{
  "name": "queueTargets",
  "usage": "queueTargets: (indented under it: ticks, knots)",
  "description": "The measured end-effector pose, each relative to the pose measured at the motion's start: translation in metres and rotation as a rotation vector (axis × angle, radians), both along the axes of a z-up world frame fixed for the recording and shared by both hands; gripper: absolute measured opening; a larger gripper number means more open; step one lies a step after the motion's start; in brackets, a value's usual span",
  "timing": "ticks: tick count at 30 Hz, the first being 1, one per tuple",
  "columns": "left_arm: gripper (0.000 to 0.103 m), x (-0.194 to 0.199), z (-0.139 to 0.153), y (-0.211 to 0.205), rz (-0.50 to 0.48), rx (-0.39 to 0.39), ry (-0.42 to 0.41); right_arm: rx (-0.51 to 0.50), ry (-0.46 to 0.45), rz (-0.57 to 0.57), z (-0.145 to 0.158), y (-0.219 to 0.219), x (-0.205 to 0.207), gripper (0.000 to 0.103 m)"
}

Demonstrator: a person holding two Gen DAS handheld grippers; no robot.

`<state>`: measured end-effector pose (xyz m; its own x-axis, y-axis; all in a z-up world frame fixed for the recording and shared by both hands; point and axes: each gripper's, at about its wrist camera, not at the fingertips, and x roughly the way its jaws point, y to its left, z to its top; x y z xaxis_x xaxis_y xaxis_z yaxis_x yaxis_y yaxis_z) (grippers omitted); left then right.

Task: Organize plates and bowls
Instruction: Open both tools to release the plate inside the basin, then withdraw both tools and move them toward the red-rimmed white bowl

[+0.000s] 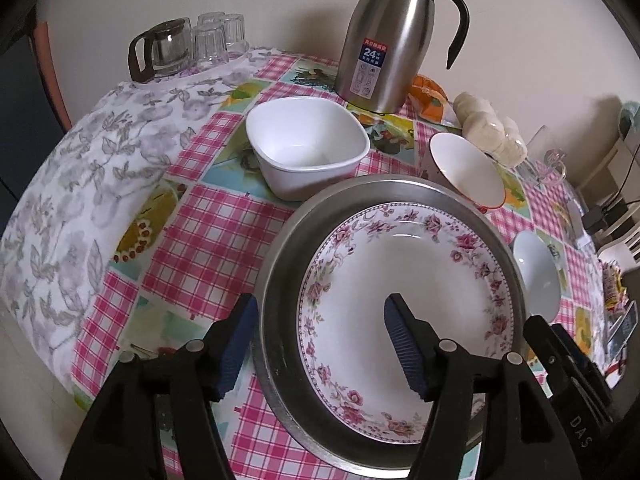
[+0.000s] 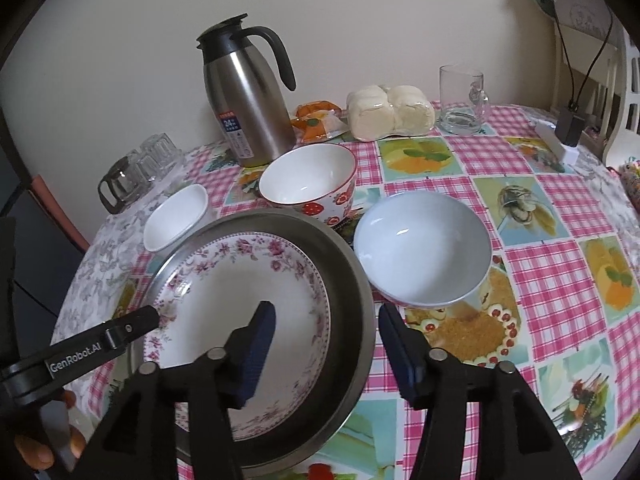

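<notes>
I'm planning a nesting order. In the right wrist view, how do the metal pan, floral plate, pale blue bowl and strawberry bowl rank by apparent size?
1. Round metal pan
2. Pink floral-rimmed plate, lying inside it
3. Plain pale blue bowl
4. Strawberry-patterned bowl

The strawberry bowl sits farther from the camera, so the last two places are unsure.

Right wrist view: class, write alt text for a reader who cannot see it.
A floral plate sits inside a metal pan on a checked tablecloth, with the right gripper open, its jaws astride the pan's wall. Behind stand a pale bowl, a strawberry bowl and a steel jug.
</notes>
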<state>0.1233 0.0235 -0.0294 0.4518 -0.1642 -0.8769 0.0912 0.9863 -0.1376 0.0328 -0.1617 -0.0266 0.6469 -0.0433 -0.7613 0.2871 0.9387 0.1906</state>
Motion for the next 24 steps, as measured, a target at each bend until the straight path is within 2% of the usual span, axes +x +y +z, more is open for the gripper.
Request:
queueTargets:
  ticks: [3,6,12,14,18,24]
  knots:
    - [0.083,-0.0003,-0.0004,-0.001,0.003,0.03,-0.016,-0.007,-0.001,0.002,-0.0004,-0.0006,0.0,0.073]
    - [0.086,-0.0006,0.0012,-0.0009,0.009,0.059,-0.038,-0.017,-0.001,0.003,-0.0007,-0.0004,0.0001,0.081]
    - [0.087,0.0004,0.0,0.003,0.038,0.075,-0.046,-0.027,0.007,0.007,-0.0022,-0.0007,0.001,0.088]
    - [0.097,0.0007,-0.0003,0.0046,0.047,0.077,-0.049,-0.032,0.007,0.007,-0.002,-0.0008,0.0009,0.091]
    - [0.098,0.0005,0.0016,0.0067,0.061,0.082,-0.07,-0.039,0.009,0.01,-0.002,-0.0007,0.0008,0.1]
    - [0.098,0.0017,-0.0002,0.0063,0.066,0.087,-0.068,-0.056,0.014,0.012,-0.0024,-0.0017,0.001,0.103]
